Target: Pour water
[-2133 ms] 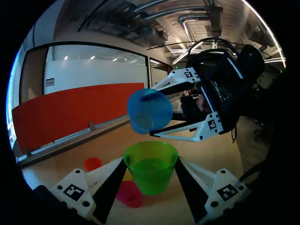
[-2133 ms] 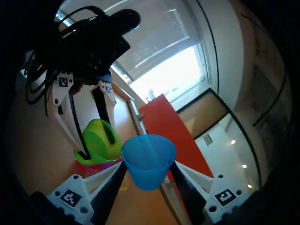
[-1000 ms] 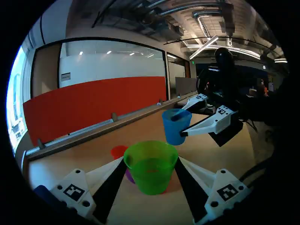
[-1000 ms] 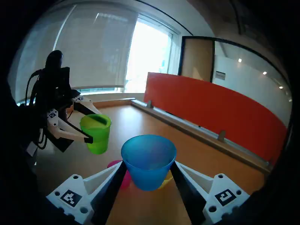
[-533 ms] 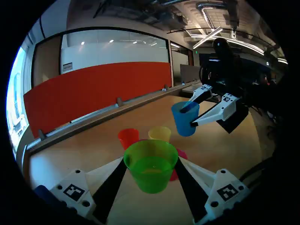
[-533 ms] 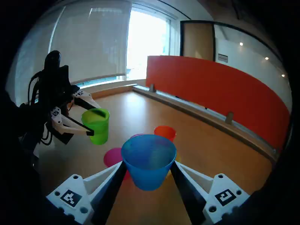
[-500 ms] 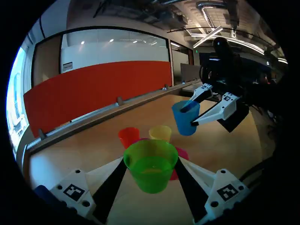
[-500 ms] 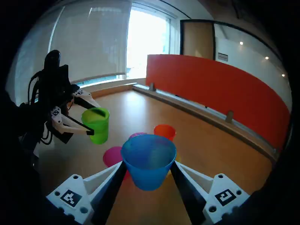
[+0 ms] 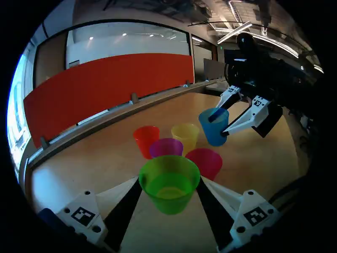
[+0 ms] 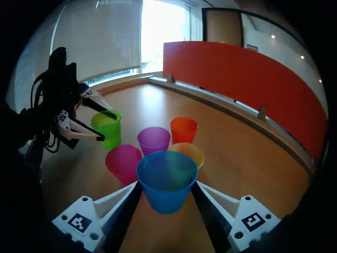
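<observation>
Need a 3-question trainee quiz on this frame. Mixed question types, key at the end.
1. Multiple choice: which cup sits between the fingers of the left tool? A) blue cup B) green cup C) pink cup
2. True or false: the right tool holds the blue cup tipped mouth-down over the green cup.
3. Count: how many cups stand on the table, held by no tool?

Key
1. B.
2. False: the blue cup is upright and well apart from the green cup.
3. Four: orange cup, purple cup, yellow cup, pink cup.
</observation>
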`<move>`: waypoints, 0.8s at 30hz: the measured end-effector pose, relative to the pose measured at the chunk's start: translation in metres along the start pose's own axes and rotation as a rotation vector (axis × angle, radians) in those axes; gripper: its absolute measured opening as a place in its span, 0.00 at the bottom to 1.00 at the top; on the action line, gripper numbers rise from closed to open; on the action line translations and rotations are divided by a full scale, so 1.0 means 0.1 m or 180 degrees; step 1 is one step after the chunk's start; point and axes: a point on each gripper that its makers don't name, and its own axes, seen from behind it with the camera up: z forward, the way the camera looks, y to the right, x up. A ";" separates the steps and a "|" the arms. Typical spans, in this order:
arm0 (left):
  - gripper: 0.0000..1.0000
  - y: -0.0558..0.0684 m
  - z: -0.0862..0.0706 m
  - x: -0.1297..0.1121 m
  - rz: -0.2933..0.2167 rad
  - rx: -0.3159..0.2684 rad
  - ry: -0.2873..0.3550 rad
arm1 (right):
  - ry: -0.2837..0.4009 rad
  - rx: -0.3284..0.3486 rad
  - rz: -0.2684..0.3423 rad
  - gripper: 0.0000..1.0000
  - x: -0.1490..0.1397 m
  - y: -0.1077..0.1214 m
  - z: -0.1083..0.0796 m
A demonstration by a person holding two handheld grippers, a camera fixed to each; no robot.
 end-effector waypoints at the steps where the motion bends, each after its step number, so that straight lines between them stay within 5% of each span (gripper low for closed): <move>1: 0.86 0.00 0.01 -0.02 0.0005 -0.0007 -0.0020 | -0.0023 0.0004 0.0003 0.86 -0.03 0.00 0.01; 24: 0.86 0.04 0.16 -0.36 0.0000 -0.0108 -0.0338 | -0.0343 0.0017 0.0013 0.86 -0.42 0.04 0.15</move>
